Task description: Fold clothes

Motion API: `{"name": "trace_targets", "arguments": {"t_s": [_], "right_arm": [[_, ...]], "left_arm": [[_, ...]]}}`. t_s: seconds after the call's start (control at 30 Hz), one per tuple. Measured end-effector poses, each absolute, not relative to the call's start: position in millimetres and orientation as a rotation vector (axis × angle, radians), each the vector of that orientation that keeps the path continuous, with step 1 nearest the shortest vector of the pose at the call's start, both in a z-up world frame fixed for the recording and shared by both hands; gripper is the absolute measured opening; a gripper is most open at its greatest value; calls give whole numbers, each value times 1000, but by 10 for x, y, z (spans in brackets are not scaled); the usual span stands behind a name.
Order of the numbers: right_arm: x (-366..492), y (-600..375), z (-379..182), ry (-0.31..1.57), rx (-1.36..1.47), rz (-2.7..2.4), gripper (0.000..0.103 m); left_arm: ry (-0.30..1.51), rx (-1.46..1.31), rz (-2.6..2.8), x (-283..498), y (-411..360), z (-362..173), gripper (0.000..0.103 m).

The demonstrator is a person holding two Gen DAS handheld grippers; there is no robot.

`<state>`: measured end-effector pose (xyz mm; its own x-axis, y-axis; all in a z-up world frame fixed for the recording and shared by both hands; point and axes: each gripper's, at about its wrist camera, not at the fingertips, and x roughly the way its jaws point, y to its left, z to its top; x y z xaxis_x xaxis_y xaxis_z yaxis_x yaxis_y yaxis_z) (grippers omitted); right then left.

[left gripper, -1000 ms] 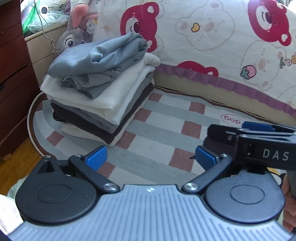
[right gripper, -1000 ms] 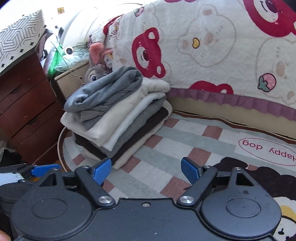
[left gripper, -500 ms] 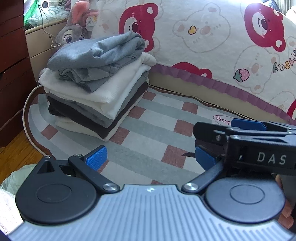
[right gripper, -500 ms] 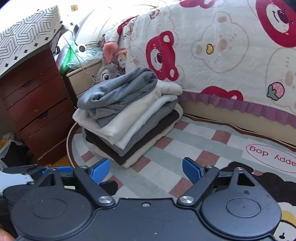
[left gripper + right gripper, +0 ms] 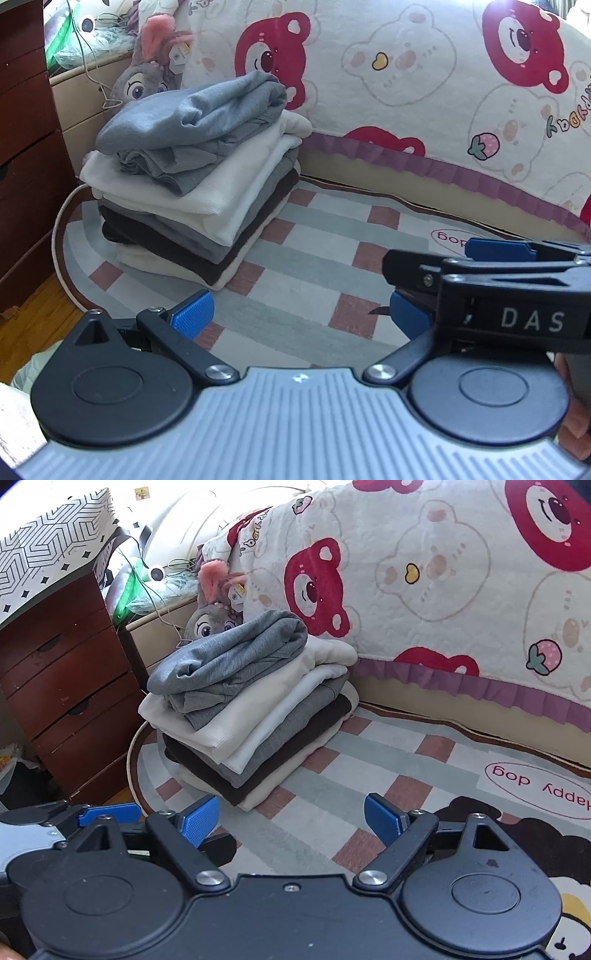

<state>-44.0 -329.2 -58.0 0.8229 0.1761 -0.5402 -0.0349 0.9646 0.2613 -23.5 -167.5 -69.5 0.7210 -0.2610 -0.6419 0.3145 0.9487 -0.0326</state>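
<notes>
So right now both of my tools are empty and spread wide, hovering low over the rug. The left tool (image 5: pixel 301 314) has nothing between its blue pads, same for the right tool (image 5: pixel 291 818), just checked rug showing in the gap.

The clothes are all in one stack (image 5: pixel 251 716) at the far left end of the rug (image 5: pixel 317 266), near the foot of the bed and right in front of a plush toy (image 5: pixel 212 613), with a dark wooden dresser (image 5: pixel 70 686) just to its left. Top piece is a grey knit (image 5: pixel 192 122), a bit rumpled and bulging rather than flat. Under it a cream ribbed one (image 5: pixel 207 192), then grey, dark brown, and another cream layer at the bottom.

My read on handling: it's all soft, floppy, light fabric, nothing fragile. It won't hold a shape when lifted, so I'd pinch a folded edge or a corner through a couple of layers, not the middle of a panel. The grey top looks loosest and most likely to slide off or drag a neighbour with it. The ribbed cream should grip the pads fine. Can't see any unfolded piece from here.

The bed cover (image 5: pixel 461 576) is quilted, with bear prints and a purple frill.
</notes>
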Motion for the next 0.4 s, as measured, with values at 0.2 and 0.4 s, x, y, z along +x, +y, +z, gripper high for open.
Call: {"name": "trace_targets", "arguments": {"t_s": [0.2,0.4], "right_arm": [[-436,-3301,-589,604,248,104,89],[-437,-3288,-583,613,235,91,89]], "left_arm": [[707,79,-318,-234,-1693,-714,103],[721,81,-316,-227,-1688,-724,103]]}}
